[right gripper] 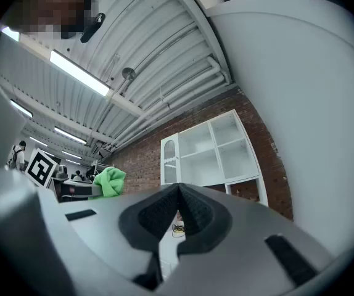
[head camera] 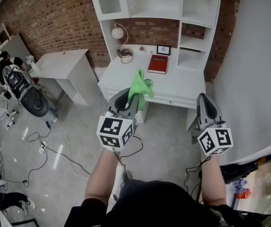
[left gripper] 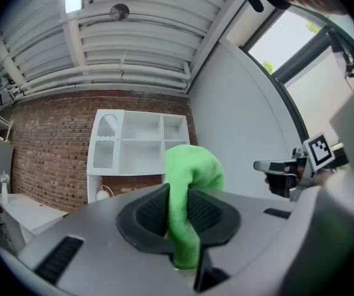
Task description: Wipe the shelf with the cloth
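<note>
The cloth (head camera: 140, 86) is bright green and fleecy, and in the head view it stands up in a crumpled tuft from the tips of the left tongs (head camera: 135, 98), which hold it in the air in front of the white bench (head camera: 185, 88). It is clear of the bench top. The right tongs (head camera: 203, 99) are level with them, well apart to the right, and carry nothing. On the bench lie a red book (head camera: 158, 64), a small framed picture (head camera: 163, 50), a coiled cable (head camera: 125, 55) and a round clock (head camera: 118, 32). Above it rises the white shelf unit (head camera: 173, 4), its open compartments bare. In the left gripper view the cloth (left gripper: 189, 184) is pinched between the two dark ribbed pads (left gripper: 152, 217). A narrow pressed band of it runs down through the grip, and a soft rounded fold bulges over the top and droops to the right. It has a fine nap and no pattern. The shelf unit (left gripper: 137, 147) shows behind it against a brick wall (left gripper: 47, 147), and the right tongs (left gripper: 282, 171) sit at the right edge. In the right gripper view the right tongs (right gripper: 177, 209) are drawn together, the pads meeting at their tips with nothing between them. The cloth (right gripper: 110, 180) is a small green clump far to the left on the left tongs (right gripper: 78, 190), and the shelf unit (right gripper: 217, 153) stands ahead.
</note>
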Demonstrator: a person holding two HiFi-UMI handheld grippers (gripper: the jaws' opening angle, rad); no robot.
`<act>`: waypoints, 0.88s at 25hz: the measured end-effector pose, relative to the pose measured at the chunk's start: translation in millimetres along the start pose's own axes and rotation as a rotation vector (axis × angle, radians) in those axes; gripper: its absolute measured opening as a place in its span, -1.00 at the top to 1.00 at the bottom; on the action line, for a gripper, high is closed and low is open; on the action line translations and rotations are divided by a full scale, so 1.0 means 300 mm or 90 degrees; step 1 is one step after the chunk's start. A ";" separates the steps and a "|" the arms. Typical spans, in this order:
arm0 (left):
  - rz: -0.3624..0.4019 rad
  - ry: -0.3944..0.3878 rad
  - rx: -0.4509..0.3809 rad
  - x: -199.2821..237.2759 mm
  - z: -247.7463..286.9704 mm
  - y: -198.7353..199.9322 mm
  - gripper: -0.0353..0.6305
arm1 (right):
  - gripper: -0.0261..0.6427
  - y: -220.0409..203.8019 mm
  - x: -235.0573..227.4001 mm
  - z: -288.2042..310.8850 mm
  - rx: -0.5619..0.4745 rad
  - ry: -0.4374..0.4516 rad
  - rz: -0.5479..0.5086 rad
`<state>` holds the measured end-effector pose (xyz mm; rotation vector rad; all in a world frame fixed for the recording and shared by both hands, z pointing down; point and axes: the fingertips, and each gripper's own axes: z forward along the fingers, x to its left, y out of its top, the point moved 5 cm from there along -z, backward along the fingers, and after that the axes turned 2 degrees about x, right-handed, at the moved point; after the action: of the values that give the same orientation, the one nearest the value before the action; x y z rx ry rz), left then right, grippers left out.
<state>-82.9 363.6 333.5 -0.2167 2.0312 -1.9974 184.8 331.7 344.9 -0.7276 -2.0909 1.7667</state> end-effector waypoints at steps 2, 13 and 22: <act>0.002 -0.002 0.000 -0.010 0.013 -0.002 0.72 | 0.94 -0.002 -0.011 0.002 0.000 0.001 -0.003; -0.019 0.020 0.000 0.044 0.032 -0.020 0.72 | 0.94 -0.006 -0.040 0.031 -0.021 -0.022 -0.024; -0.066 0.032 -0.050 0.267 0.257 -0.023 0.72 | 0.94 -0.040 -0.170 0.179 -0.015 -0.114 -0.118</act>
<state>-136.0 265.8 332.4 -0.2962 2.1734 -2.0033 195.8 257.8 350.7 -0.3787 -2.2167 1.7635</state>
